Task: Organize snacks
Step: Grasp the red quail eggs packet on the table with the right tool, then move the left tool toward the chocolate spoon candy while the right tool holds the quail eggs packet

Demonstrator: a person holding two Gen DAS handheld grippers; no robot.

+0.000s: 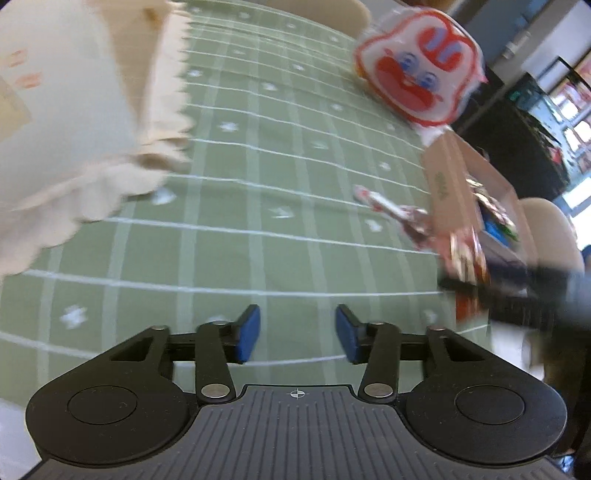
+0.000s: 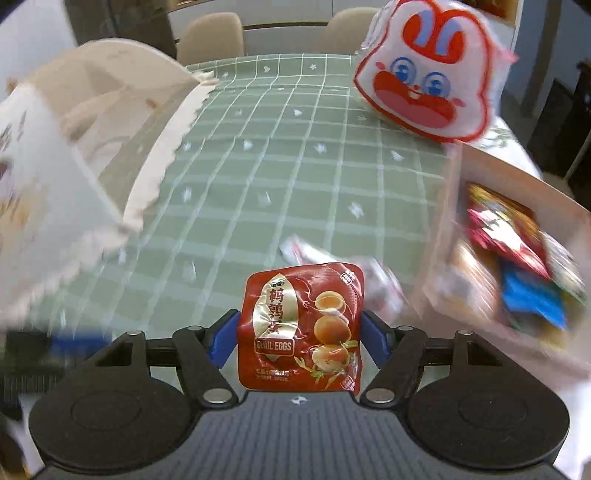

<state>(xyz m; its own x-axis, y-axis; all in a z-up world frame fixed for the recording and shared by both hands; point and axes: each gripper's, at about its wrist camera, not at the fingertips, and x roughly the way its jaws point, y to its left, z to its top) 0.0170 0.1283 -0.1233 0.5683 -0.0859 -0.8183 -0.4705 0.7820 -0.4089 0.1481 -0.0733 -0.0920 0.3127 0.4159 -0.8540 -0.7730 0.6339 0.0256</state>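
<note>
My right gripper [image 2: 299, 328] is shut on a red quail eggs packet [image 2: 301, 325] and holds it above the green checked tablecloth [image 2: 295, 166]. My left gripper [image 1: 297, 332] is open and empty, low over the tablecloth [image 1: 258, 184]. A cardboard box [image 2: 480, 184] with several snack packets stands at the right; it also shows in the left wrist view [image 1: 454, 173]. A red-and-white wrapped snack [image 2: 332, 258] lies on the cloth beside the box, and also appears in the left wrist view [image 1: 391, 208]. The right gripper with its packet shows blurred in the left wrist view [image 1: 472, 273].
A cream fabric basket with a frilled rim [image 2: 92, 147] stands at the left, also in the left wrist view [image 1: 74, 110]. A white bag with a red cartoon face [image 2: 424, 74] sits at the far right, also in the left wrist view [image 1: 417, 66]. Chairs [image 2: 210, 33] stand behind the table.
</note>
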